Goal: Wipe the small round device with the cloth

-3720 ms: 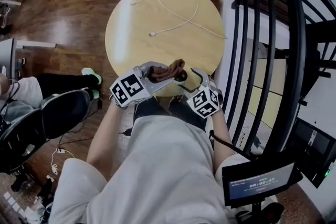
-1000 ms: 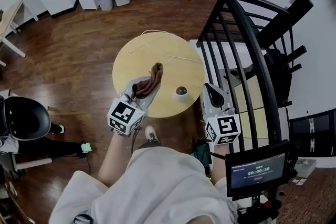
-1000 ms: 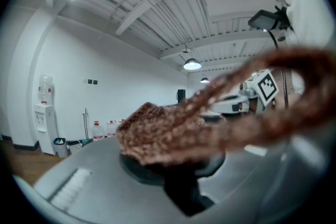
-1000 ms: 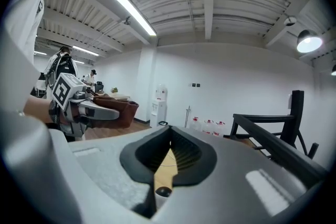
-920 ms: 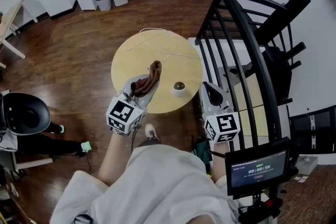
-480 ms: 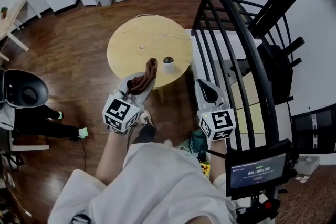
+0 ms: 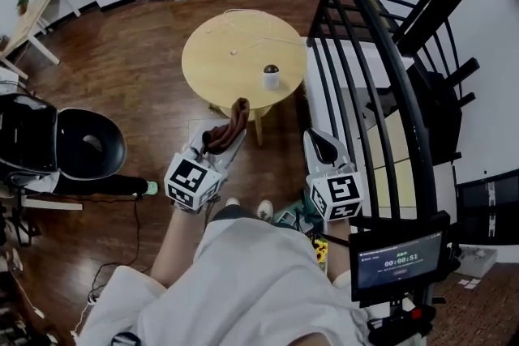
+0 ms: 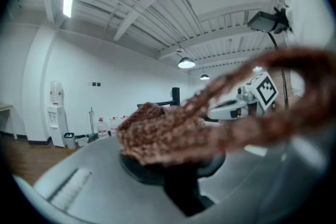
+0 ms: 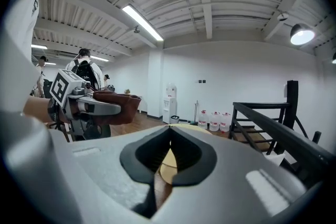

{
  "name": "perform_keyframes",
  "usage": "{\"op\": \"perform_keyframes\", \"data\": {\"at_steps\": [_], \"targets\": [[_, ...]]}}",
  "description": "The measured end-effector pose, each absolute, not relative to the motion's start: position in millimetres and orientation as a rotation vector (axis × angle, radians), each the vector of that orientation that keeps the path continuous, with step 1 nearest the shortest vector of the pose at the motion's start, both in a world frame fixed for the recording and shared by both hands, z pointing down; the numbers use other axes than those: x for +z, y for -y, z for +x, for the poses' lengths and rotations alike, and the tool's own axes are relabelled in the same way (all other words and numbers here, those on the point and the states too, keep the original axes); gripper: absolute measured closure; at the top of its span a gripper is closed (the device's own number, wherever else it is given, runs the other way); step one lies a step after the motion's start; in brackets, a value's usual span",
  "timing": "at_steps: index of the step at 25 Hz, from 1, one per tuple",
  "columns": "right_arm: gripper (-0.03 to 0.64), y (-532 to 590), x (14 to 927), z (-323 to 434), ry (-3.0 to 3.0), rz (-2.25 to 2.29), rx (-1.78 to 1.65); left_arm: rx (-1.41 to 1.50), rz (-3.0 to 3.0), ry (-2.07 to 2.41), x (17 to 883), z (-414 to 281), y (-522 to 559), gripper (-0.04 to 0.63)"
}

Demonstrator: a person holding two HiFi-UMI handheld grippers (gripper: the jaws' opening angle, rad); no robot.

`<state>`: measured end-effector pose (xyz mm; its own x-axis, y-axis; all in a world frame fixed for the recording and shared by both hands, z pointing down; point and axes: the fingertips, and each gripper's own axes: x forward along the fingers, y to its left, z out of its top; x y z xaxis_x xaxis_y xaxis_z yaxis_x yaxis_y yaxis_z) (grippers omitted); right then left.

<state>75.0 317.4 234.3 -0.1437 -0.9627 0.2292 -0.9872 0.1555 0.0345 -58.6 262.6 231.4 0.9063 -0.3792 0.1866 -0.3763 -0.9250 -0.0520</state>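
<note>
Pulled back off the worktop (image 7: 219,53) since a second earlier, the left hand-held gripper (image 7: 228,137) clamped the brown cloth (image 7: 237,114), and the right hand-held gripper (image 7: 315,143) was closed on nothing. Farther off, the small round device (image 7: 271,76) stood on the worktop, well apart from both.

— What is the person wearing?

— They are wearing a loose, pale short-sleeved shirt (image 7: 259,288) and light shoes (image 7: 264,209).

— And how are the grippers looking?

— The left gripper (image 7: 229,138) and the right gripper (image 7: 315,143) are both showing smooth light-grey shells. Each is carrying a white cube (image 7: 193,182) printed with black square markers.

— Anything more up close?

— In the right gripper view the grey shell is curving around dark matte pads (image 9: 139,152) that form a pointed arch. A small ribbed patch (image 9: 265,181) is showing on the grey side.
</note>
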Motion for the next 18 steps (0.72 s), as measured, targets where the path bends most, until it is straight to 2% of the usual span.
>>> {"op": "perform_keyframes", "data": {"at_steps": [12,18], "targets": [[0.613,-316,220,38,2.266,1.953,0.162,-0.303,-3.039,-0.534,227,-78,-273,0.514],[0.613,-318,212,43,2.238,1.959,0.103,-0.259,-3.042,-0.539,219,-73,-266,0.514]]}}
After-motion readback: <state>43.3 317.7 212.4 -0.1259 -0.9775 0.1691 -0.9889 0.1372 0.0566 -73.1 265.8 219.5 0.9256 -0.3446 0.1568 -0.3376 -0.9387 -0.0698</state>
